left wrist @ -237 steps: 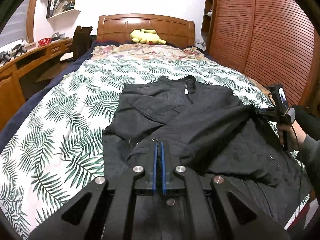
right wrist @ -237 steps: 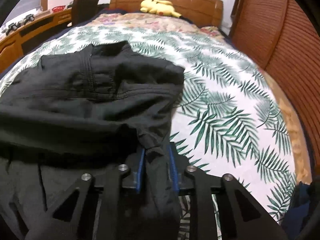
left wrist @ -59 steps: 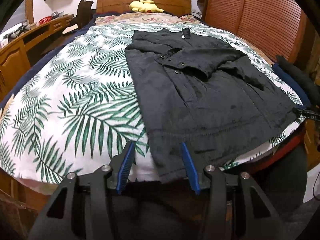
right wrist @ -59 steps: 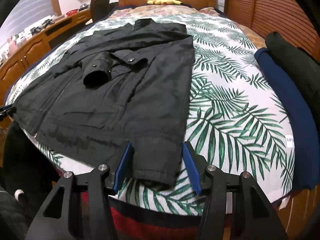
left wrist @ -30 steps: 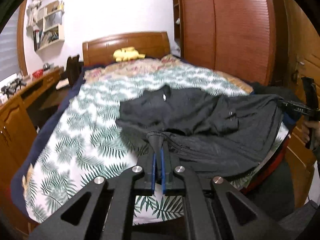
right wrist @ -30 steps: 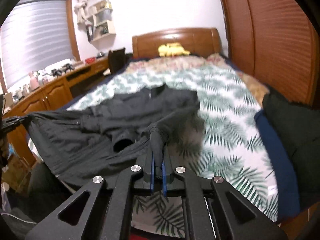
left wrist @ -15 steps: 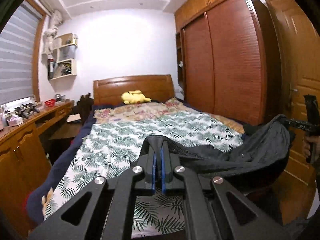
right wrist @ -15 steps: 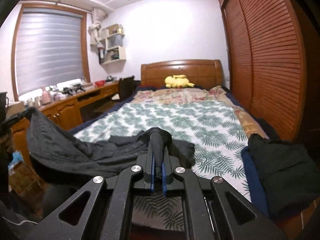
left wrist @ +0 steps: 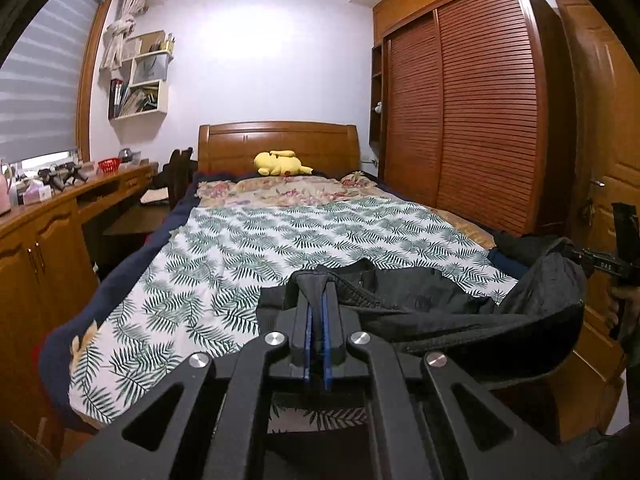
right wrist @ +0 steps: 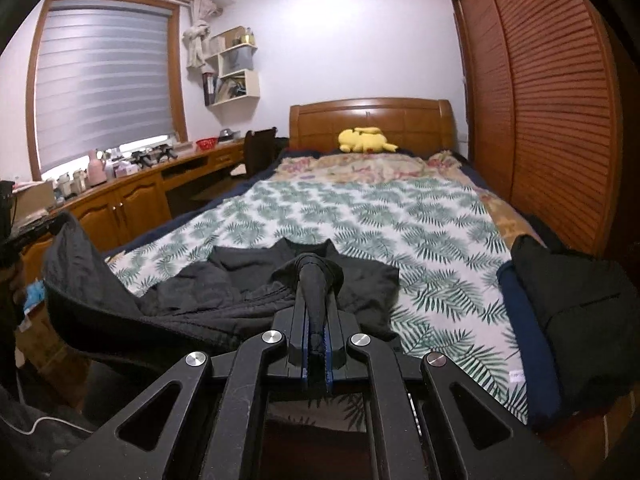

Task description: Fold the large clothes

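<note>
**Black jacket held up by 2 grippers above a bed**

A person stands at the foot of a bed (left wrist: pixel 248 240) covered in a green fern-print sheet. The left gripper (left wrist: pixel 316 312) is clenched on one bottom corner of a black jacket (left wrist: pixel 440 308), its blue-lined jaws pressed together with dark fabric bunched over the tips. The right gripper (right wrist: pixel 316 320) is clamped the same way on the other bottom corner, a roll of cloth pinched between its jaws. The hem hangs stretched between the 2 grippers, raised off the mattress, while the collar end rests on the sheet near the foot of the bed. Holding both corners level likely keeps the hem straight so the lower half can be carried forward and laid over the upper half. A pile of dark folded clothes (right wrist: pixel 576 308) sits at the bed's right edge. A yellow plush toy (left wrist: pixel 280 163) lies by the wooden headboard.
</note>
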The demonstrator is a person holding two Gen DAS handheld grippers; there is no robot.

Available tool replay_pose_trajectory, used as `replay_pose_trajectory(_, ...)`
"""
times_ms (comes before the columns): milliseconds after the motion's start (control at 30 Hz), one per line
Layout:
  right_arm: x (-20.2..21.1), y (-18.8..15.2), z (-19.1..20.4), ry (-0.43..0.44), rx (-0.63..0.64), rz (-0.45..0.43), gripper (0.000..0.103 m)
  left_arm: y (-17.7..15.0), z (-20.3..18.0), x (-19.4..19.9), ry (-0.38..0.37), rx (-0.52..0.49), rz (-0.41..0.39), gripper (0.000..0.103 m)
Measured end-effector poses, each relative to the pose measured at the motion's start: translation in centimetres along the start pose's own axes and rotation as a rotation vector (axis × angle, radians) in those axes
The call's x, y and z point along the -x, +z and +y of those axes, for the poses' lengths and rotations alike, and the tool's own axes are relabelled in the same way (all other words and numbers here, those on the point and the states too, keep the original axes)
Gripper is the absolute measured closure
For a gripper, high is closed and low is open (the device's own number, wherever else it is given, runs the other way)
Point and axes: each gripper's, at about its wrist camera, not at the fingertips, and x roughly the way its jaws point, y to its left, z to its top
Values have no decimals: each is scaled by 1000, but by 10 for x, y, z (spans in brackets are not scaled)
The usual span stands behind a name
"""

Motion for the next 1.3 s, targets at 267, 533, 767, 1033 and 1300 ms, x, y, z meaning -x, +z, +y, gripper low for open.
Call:
replay_pose_trajectory(267, -14, -16, -10, 3, -29, 37, 100, -16, 6, -35, 40, 11, 69, 101)
replay_pose_trajectory(533, -74, -55, -36, 33, -108, 97, 100, -40, 18, -98, 61, 17, 150, 101)
replay_pose_trajectory(767, -142, -71, -60, 3, -148, 149, 100, -39, 25, -169, 85, 12, 179, 101)
replay_pose_trajectory(1033, -202, -31, -83, -74, -61, 151, 100, 2, 33, -244, 74, -8, 138, 101)
replay_pose_trajectory(1300, -278, 30, -100, -180, 120, 171, 100, 46, 45, -305, 114, -17, 93, 101)
